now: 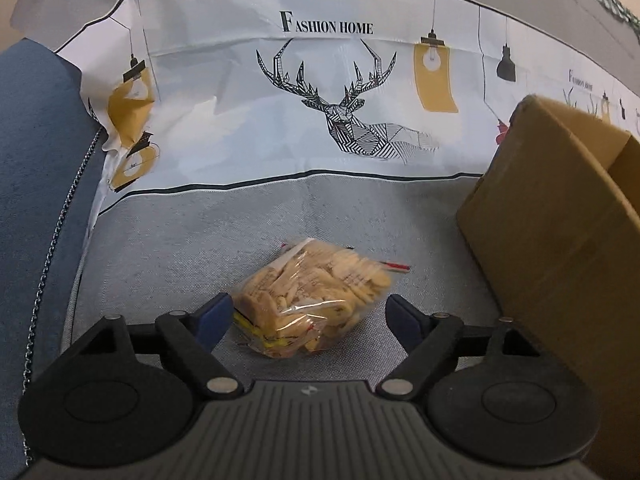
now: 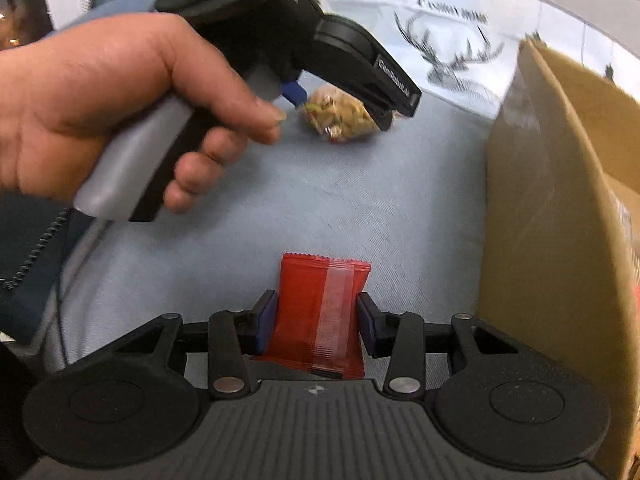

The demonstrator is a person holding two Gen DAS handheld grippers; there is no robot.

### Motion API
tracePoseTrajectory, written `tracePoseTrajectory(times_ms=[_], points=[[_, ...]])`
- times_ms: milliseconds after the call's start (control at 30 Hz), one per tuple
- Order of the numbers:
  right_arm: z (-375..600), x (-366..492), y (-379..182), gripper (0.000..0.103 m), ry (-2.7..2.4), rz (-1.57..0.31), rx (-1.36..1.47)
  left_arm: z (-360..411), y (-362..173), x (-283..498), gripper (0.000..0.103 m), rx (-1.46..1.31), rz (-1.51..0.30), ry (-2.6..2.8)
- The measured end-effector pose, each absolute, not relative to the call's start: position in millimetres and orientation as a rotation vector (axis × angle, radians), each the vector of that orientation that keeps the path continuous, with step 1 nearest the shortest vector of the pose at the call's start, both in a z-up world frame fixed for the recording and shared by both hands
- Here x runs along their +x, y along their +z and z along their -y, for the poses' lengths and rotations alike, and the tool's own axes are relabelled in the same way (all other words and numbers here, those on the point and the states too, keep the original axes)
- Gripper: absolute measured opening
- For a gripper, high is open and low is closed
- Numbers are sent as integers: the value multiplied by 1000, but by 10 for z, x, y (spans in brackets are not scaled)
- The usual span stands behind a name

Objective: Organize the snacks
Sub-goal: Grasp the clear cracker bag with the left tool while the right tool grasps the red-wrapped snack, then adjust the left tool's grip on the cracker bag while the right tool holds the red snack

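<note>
A clear bag of yellow biscuits (image 1: 316, 300) lies on the grey cloth. My left gripper (image 1: 310, 316) is open, with one blue finger on each side of the bag and a small gap to it. In the right wrist view the same bag (image 2: 340, 114) shows between the left gripper's fingers (image 2: 296, 94), held by a bare hand. My right gripper (image 2: 316, 320) is shut on a red snack packet (image 2: 320, 316), its blue pads pressing both sides of it, above the cloth.
An open cardboard box (image 1: 560, 216) stands at the right, also in the right wrist view (image 2: 560, 200). A white printed sheet with a deer (image 1: 348, 116) rises behind. A blue cushion (image 1: 36, 160) with a chain lies at the left.
</note>
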State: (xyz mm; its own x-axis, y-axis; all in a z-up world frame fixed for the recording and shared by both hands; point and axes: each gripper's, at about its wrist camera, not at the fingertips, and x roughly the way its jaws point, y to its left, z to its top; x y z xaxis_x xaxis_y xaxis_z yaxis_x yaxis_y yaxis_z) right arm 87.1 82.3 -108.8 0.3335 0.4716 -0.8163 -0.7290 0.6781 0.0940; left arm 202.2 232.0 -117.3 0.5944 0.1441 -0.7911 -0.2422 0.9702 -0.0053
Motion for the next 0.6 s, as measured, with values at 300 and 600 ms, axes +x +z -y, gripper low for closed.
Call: tracePoseTrajectory(times_ms=[300,600], points=[[-855,900,-1132,44,787,-942,-297,-2318,-1063,1873,55,-175,-909,298],[-737,825,-1097,44,770,-922,-278,-2390,-857,1122,54,-455,-939,334]])
